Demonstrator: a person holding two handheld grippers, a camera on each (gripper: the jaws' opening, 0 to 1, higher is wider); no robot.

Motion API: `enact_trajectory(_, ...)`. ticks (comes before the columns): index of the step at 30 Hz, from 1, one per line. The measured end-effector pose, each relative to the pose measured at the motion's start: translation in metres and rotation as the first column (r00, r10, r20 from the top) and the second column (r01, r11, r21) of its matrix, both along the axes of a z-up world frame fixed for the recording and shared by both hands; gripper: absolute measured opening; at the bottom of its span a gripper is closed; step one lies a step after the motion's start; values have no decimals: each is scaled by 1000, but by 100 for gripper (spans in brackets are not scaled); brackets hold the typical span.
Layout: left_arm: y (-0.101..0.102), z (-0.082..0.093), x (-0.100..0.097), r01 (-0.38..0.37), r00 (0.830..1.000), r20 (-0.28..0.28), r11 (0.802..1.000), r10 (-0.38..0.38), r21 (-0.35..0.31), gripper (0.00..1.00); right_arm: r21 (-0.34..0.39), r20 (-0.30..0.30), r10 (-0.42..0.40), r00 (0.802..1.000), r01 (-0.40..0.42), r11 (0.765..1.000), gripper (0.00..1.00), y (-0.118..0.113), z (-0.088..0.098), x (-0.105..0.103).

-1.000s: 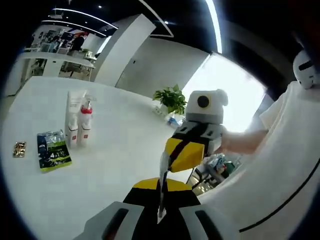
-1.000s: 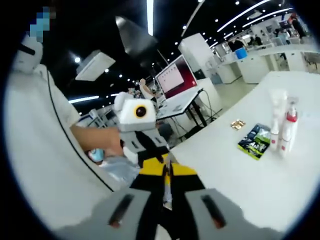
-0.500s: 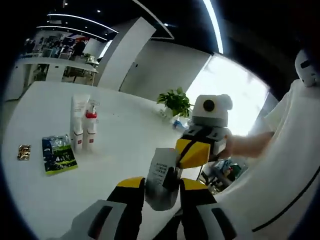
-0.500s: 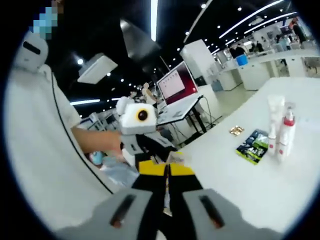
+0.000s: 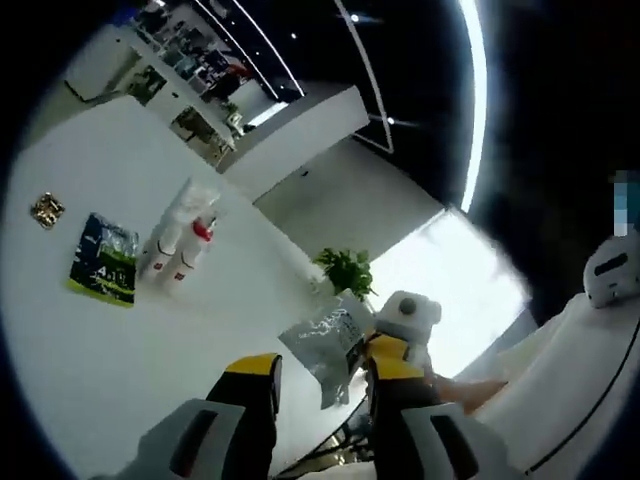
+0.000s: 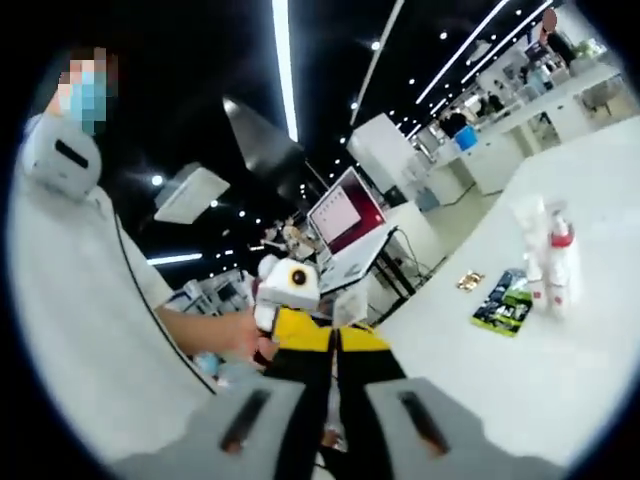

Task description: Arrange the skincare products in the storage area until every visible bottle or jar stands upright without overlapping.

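Observation:
A white tube [image 5: 172, 228] and a pump bottle with a red collar [image 5: 196, 243] stand upright side by side on the white table [image 5: 120, 340]. A green and dark sachet [image 5: 103, 260] lies flat beside them. My left gripper [image 5: 320, 375] is open, its yellow-tipped jaws apart. Just beyond them hangs a silver pouch [image 5: 325, 345], pinched by my right gripper [image 5: 388, 352], which comes in from the right. In the right gripper view my right gripper [image 6: 335, 340] is shut on the pouch [image 6: 350, 305], and the tube [image 6: 530, 245], the bottle [image 6: 560, 255] and the sachet [image 6: 505, 300] sit far right.
A small gold packet [image 5: 45, 208] lies on the table past the green sachet. A potted plant [image 5: 348, 270] stands at the table's far edge. A screen with a red picture [image 6: 345, 215] stands beyond the table. The person's hand [image 6: 235, 335] holds my left gripper [image 6: 290, 295].
My left gripper's jaws have opened off the silver pouch, which stays in my right gripper. Both cameras have tilted, so the table and bottles sit elsewhere in each picture.

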State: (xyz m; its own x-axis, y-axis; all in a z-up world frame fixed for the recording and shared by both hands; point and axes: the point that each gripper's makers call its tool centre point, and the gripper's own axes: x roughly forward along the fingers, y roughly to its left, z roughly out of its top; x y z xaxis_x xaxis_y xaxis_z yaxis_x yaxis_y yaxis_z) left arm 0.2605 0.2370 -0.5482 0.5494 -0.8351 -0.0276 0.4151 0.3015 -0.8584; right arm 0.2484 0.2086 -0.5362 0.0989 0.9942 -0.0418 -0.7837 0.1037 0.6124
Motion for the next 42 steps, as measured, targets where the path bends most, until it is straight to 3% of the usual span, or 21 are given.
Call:
enact_trajectory(1,1,2,2,-3,1000,-8,1000,3,-21,30,0,-2,1,1000,-1,1000,2,0,-1,0)
enact_trajectory(5,0,-1,3,5,1000,6,1000,-5,24,18,20,-23,-14,1000,14,1000,2,-1,0,2)
enact_trajectory(7,2,0,2,4,999,45,998,-7,62,11,17,-38,-34,999,35,999,2,-3,-3,6)
enact_trajectory(9,3,4,1,9,999,42,999,-11,45,1,6,-46,-42,998,43,999,2,-4,-6,8)
enact_trajectory(11,1,6,1,15,999,40,999,-17,47,1,-9,-47,-47,998,46,999,2,-4,-10,9)
enact_trajectory(14,0,8,0,51,996,64,993,-58,104,1,-31,-26,-33,999,32,999,6,-3,-13,7)
enact_trajectory(18,2,10,0,87,988,104,973,-111,214,1,-124,64,13,998,-5,992,28,0,-23,5)
enact_trajectory(24,7,3,-2,106,977,139,933,-162,345,1,-257,188,118,975,-67,964,31,4,-26,0)
enact_trajectory(26,7,-4,-8,135,968,140,904,-207,407,1,-318,251,140,958,-55,946,33,3,-28,7)
enact_trajectory(28,7,-9,-12,158,957,148,876,-250,456,1,-348,276,169,946,-65,935,34,2,-28,8)
enact_trajectory(30,4,-16,-20,195,937,150,830,-315,523,1,-383,303,207,930,-80,920,34,3,-27,7)
enact_trajectory(34,-3,-19,-30,247,903,150,771,-403,586,1,-474,348,357,867,-166,865,33,7,-27,-7)
enact_trajectory(35,-8,-19,-33,268,889,148,755,-433,599,1,-520,335,429,839,-215,827,32,8,-32,-16)
enact_trajectory(36,-13,-19,-37,294,872,145,739,-467,606,1,-547,333,458,824,-226,806,31,8,-35,-20)
enact_trajectory(37,-16,-20,-39,309,858,143,718,-493,623,1,-597,323,516,793,-252,762,30,6,-44,-26)
enact_trajectory(39,-21,-26,-44,344,822,124,659,-555,669,1,-643,314,557,769,-260,721,23,4,-52,-30)
enact_trajectory(40,-23,-28,-45,353,810,115,635,-575,687,1,-659,337,580,742,-254,708,17,5,-55,-31)
enact_trajectory(42,-24,-37,-45,363,780,88,563,-620,743,1,-634,327,586,741,-288,718,5,7,-52,-38)
